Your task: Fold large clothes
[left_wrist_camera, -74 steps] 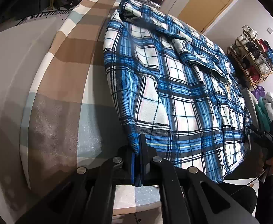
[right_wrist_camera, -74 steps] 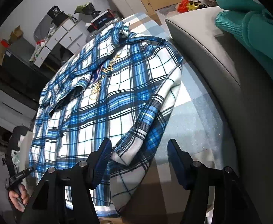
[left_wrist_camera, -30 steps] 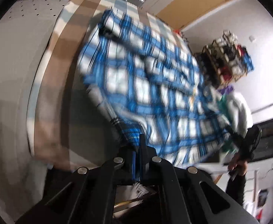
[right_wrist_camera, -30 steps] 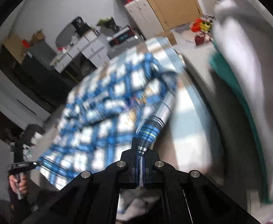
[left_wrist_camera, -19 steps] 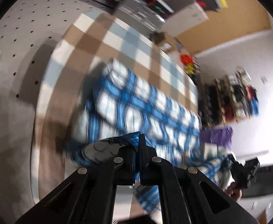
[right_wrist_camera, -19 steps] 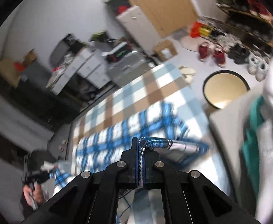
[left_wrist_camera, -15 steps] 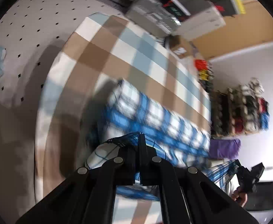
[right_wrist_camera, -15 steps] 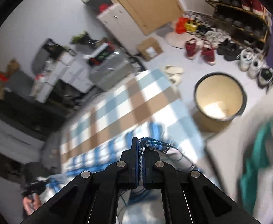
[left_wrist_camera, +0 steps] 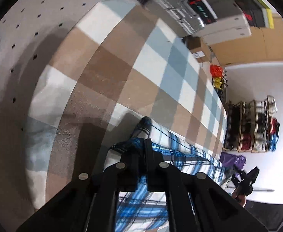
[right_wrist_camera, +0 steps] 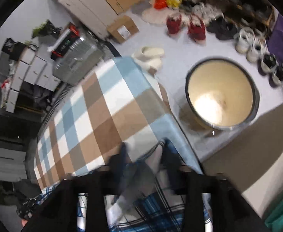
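1. Pinching a bunched corner of the blue plaid shirt (left_wrist_camera: 182, 154), my left gripper (left_wrist_camera: 143, 147) has its jaws nearly together, though they have just eased apart a touch; cloth sits between them.
2. My right gripper (right_wrist_camera: 144, 157) has just been opening: its jaws stand apart, blurred, with the shirt's edge (right_wrist_camera: 153, 203) lying loose between them, not pressed.
3. From my left jaws the shirt runs toward 4 o'clock in the left view, resting on the brown, white and pale-blue checked blanket (left_wrist_camera: 133, 61).
4. At 2 o'clock from my right jaws a cream bin (right_wrist_camera: 220, 94) stands on the floor, with shoes (right_wrist_camera: 196, 29) beyond it at 1 o'clock.
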Tool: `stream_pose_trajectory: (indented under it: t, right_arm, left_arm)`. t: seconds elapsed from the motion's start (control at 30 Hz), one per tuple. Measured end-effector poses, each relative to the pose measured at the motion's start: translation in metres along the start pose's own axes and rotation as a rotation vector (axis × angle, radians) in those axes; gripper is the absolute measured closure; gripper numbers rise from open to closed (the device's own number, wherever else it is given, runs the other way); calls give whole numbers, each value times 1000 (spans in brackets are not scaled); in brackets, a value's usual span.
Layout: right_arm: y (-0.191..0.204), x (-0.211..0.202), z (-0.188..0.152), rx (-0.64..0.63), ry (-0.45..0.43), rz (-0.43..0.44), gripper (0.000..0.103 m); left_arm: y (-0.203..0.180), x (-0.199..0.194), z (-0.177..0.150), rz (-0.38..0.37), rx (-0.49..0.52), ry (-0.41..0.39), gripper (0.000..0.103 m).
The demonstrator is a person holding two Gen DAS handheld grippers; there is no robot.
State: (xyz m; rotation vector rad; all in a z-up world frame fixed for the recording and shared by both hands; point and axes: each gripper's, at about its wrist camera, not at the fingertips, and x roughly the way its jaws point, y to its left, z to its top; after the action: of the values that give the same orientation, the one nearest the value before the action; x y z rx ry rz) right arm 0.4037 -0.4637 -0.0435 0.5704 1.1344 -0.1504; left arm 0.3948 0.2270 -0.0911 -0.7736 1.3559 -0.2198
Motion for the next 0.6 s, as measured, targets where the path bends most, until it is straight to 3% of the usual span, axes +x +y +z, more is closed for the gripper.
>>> stream_pose_trajectory:
  t: [0.03,0.1,0.13,0.2,0.3,0.43,0.6]
  right_arm:
    - [1,-10,-1,-16,-43,-5,33]
    - [2,-37,-8,-56,-137,-27,31]
    - [4,-45,-10,-75,-159,-23,30]
    - [14,-63,-24,-160,-177,5,30]
    - [39,-77,-55,-334,-186,3,23]
    - [75,-65,-117,-588,-99,4,19]
    - [76,-27,-151,-526,72,156,20]
  left_arm:
    - [-4,-7,-3,6,22,-20,87]
    - [-10,-27,-11,24,48,-100,37]
    - [-11,-39,-16,18,52,-152,32]
    - [-12,-60,-24,23,55,-211,30]
    - [-19,-67,-40,58,85,-207,30]
    - [-48,-37,-82,66,213,-67,30]
    - [-85,27,-131,3,306,75,30]
